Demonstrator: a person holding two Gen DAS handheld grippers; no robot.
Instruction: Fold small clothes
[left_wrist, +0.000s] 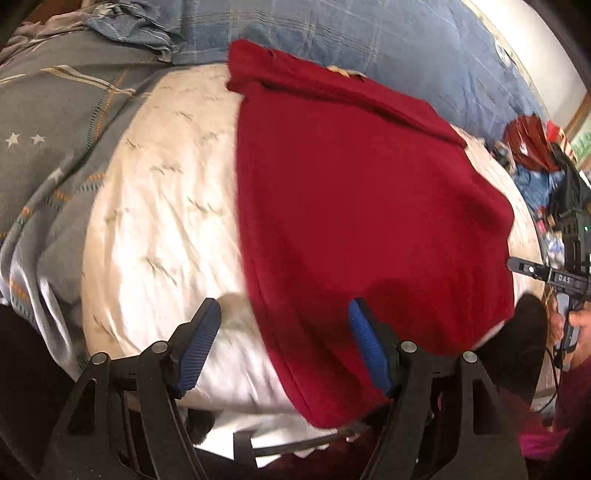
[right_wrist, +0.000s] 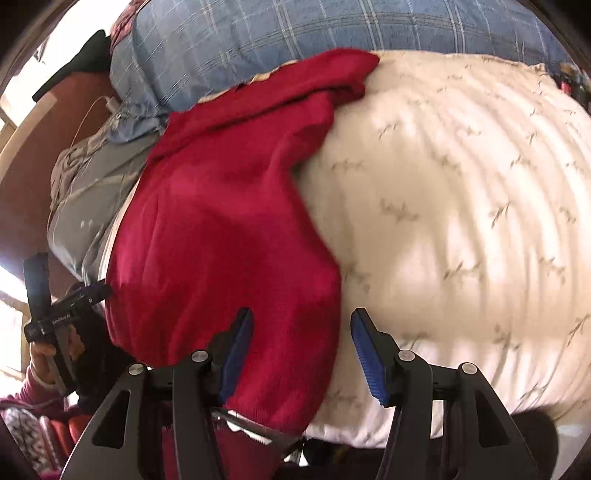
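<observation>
A dark red knit garment (left_wrist: 354, 206) lies spread on a white patterned bedspread (left_wrist: 159, 221). In the left wrist view my left gripper (left_wrist: 284, 314) is open, its jaws wide apart over the garment's near left edge. In the right wrist view the same garment (right_wrist: 221, 236) lies to the left, on the bedspread (right_wrist: 461, 229). My right gripper (right_wrist: 301, 321) is open over the garment's near right edge. Neither gripper holds cloth. The right gripper also shows at the right edge of the left wrist view (left_wrist: 554, 275).
A blue checked pillow (left_wrist: 388, 40) lies behind the garment, also in the right wrist view (right_wrist: 332, 29). A grey patterned blanket (left_wrist: 55, 129) lies at the left. A pile of coloured things (left_wrist: 535, 147) sits at the far right.
</observation>
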